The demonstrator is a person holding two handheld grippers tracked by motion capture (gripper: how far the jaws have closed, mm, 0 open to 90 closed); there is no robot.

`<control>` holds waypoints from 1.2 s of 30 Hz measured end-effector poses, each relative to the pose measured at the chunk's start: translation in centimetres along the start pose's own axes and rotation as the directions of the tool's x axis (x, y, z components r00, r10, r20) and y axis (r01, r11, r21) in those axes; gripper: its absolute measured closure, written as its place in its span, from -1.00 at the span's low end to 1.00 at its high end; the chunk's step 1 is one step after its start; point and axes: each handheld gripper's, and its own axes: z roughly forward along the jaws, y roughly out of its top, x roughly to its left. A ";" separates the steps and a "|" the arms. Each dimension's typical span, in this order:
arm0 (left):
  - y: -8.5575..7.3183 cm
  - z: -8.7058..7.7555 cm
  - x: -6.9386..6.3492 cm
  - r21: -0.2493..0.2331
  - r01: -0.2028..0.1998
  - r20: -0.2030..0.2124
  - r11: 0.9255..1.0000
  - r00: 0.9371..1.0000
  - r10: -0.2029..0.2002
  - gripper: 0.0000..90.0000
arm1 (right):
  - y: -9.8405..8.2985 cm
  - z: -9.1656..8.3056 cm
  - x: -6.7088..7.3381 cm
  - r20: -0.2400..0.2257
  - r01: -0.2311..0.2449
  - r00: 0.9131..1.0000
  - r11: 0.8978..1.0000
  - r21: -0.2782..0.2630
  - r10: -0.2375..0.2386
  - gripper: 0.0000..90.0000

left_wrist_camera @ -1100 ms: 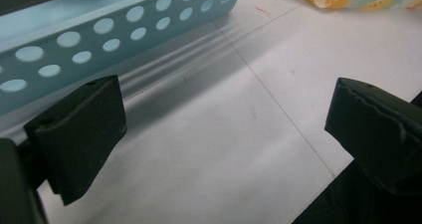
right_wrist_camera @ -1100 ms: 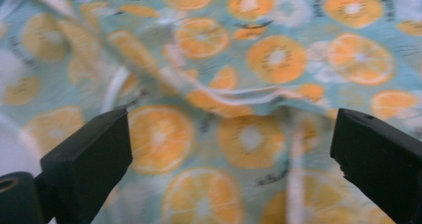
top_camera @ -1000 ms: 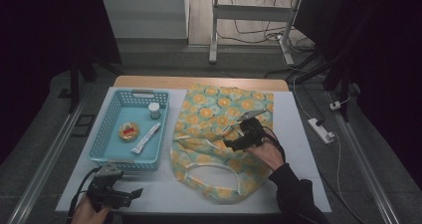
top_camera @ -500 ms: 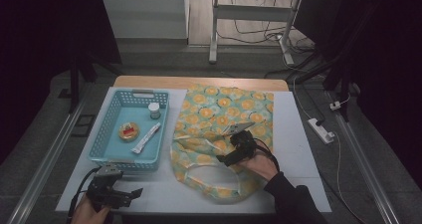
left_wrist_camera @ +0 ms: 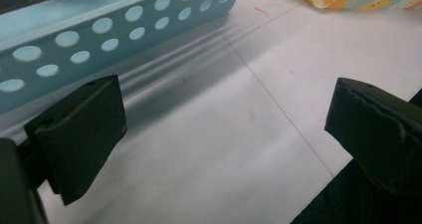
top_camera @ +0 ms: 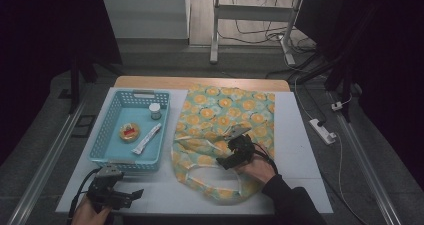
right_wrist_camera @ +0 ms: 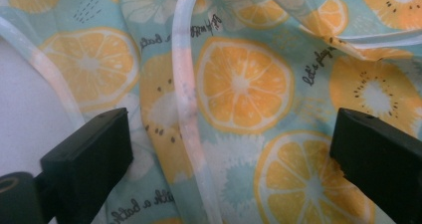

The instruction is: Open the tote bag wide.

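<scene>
Below centre of the high view, my right gripper (top_camera: 231, 157) hangs wide open over the bag (top_camera: 222, 125); its handle (right_wrist_camera: 186, 109) runs lengthwise between the jaws.

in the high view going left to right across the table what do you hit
left gripper → blue basket → fruit-print bag → right gripper → white power strip, off the table's right edge
</scene>
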 end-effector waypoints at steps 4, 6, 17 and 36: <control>0.0 0.0 0.0 0.002 0.000 0.001 1.000 1.000 0.000 -0.94 | 0.1 -0.2 0.1 -0.011 0.013 1.000 1.000 -0.005 -0.013 -0.75; 0.0 0.0 0.0 0.004 -0.001 0.001 1.000 1.000 0.001 -0.94 | 0.1 -0.3 0.1 -0.018 0.024 1.000 1.000 -0.007 -0.024 -0.64; 0.0 0.1 -0.1 0.012 -0.010 0.002 1.000 1.000 0.010 -0.93 | 0.4 -0.9 0.5 -0.046 0.056 0.997 0.998 -0.007 -0.056 0.12; 0.0 0.1 -0.1 0.014 -0.013 0.008 1.000 1.000 0.013 -0.92 | 1.0 -1.6 0.5 -0.076 0.049 0.996 0.999 -0.018 -0.050 0.99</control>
